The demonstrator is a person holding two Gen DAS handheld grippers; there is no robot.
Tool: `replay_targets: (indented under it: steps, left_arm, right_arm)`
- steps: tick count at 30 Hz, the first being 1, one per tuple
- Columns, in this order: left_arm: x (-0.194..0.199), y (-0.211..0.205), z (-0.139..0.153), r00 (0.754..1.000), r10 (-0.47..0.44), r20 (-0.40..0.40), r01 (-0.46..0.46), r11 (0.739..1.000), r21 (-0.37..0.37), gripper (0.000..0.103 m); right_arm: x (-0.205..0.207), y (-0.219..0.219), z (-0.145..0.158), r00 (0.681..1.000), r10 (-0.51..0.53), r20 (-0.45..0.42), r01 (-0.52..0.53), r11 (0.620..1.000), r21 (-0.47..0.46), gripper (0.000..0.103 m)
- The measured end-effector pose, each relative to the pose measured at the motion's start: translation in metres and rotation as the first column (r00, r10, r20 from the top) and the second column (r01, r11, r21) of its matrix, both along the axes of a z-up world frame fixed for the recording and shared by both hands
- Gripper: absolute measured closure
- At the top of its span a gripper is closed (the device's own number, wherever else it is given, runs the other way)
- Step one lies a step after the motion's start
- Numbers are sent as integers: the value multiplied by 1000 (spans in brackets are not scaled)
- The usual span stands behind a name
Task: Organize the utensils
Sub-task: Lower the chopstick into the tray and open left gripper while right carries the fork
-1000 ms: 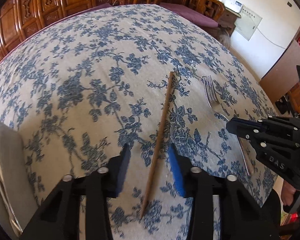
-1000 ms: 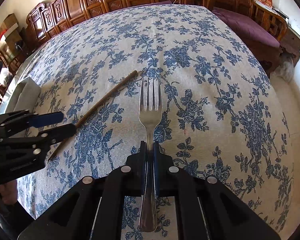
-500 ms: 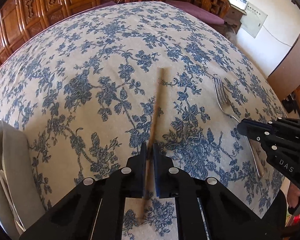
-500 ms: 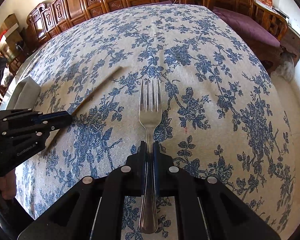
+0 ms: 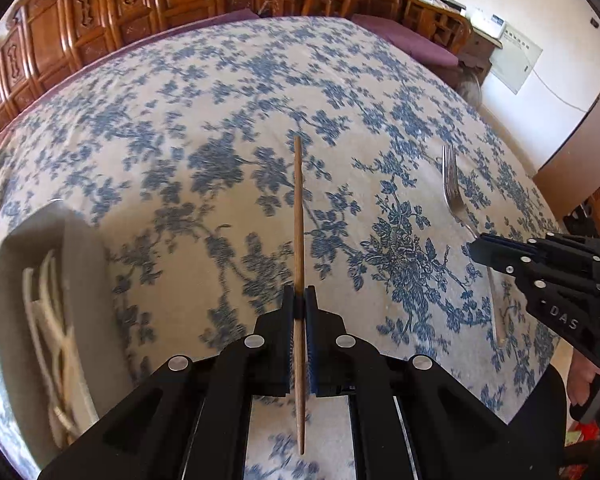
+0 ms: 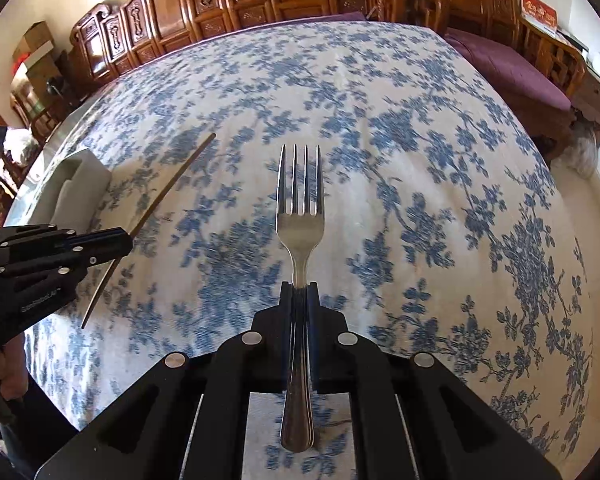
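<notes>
With both utensils lifted, the left gripper point(image 5: 299, 300) clamps the chopstick point(image 5: 298, 216), the right gripper point(image 6: 299, 292) the fork point(image 6: 300, 216); next, probably carrying them to the grey tray point(image 5: 80, 280).

Your tray point(image 5: 40, 248) runs off the left edge, its white contents point(image 5: 56, 320) blurred; floral tablecloth point(image 6: 220, 264) smeared.

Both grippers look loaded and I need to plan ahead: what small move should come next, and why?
Probably carry the chopstick leftward to the grey tray. The left gripper is shut on it, and the tray, already holding pale utensils, lies just to its left. The right gripper is shut on the fork and can follow.
</notes>
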State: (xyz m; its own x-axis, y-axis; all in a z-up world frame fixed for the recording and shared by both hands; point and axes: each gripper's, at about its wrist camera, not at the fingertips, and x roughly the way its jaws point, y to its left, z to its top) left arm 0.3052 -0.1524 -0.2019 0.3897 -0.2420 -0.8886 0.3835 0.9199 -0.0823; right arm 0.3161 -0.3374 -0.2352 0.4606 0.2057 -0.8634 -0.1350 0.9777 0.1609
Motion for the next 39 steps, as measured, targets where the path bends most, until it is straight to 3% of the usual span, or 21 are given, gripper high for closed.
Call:
replay_targets:
  steps: [11, 21, 28, 39]
  left_arm:
    - [-24, 54, 46, 995, 56, 88, -54, 998, -23, 99]
    - [-34, 109, 59, 983, 143, 116, -138, 989, -44, 99]
    - [-34, 146, 59, 973, 202, 116, -197, 979, -53, 99]
    - [-20, 174, 29, 968, 241, 66, -240, 971, -24, 99]
  right_arm:
    - [1, 47, 10, 996, 83, 27, -83, 997, 1, 95]
    - [-4, 88, 28, 987, 146, 65, -147, 989, 0, 95]
    - [-8, 113, 46, 978, 186, 97, -188, 982, 5, 95]
    - [-13, 139, 74, 963, 230, 142, -234, 972, 17, 95]
